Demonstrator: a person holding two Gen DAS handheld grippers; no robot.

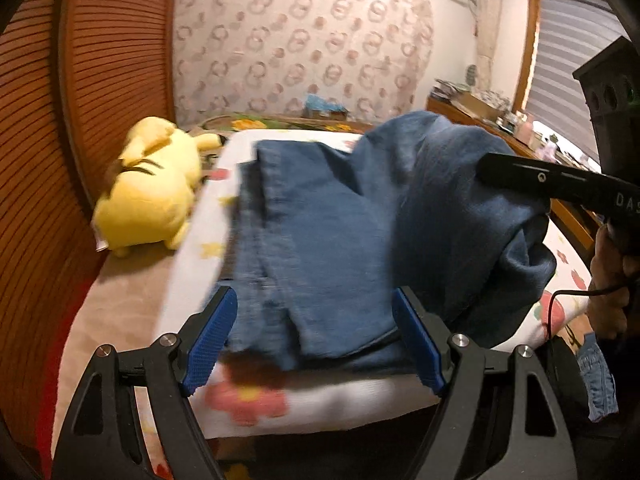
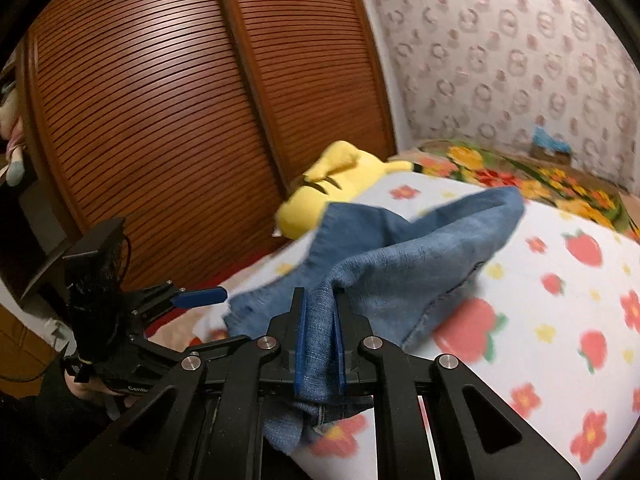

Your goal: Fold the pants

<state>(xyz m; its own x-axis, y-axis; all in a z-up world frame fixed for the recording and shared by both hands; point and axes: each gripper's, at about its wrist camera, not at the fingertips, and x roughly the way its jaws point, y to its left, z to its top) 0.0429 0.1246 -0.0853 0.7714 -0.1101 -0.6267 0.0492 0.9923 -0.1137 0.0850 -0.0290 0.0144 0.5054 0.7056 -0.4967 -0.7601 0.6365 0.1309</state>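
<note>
1. Right gripper (image 2: 320, 340): black two-finger tool with blue pads, pressed together on a bunch of blue denim pants (image 2: 400, 264); a scrap of cloth hangs out below the pads. In the left wrist view the gripped part stands raised at the right, above the rest.
2. Left gripper (image 1: 316, 340): same black tool with blue ribbed pads (image 1: 210, 344), spread wide. Pants lie between and below the pads, but the pads do not press on them; it holds nothing.
3. Pants location: spread on the white bed cover with red flowers and strawberries (image 2: 560, 280), near end by the grippers, far end reaching toward the wall. The left part lies flat with a seam showing; the right part is lifted and draped.
4. Step, as a judgement: a fold is under way, with the right gripper carrying one section up and over the flat part.
5. Next move likely calls for laying the lifted cloth onto the flat layer with edges matched, then letting go; the left gripper is free to pin or smooth.
6. Outward: yellow plush toy with black stripes (image 1: 148, 188) on the bed's far left, apart from the pants; brown slatted wardrobe doors (image 2: 160, 120) behind it.
</note>
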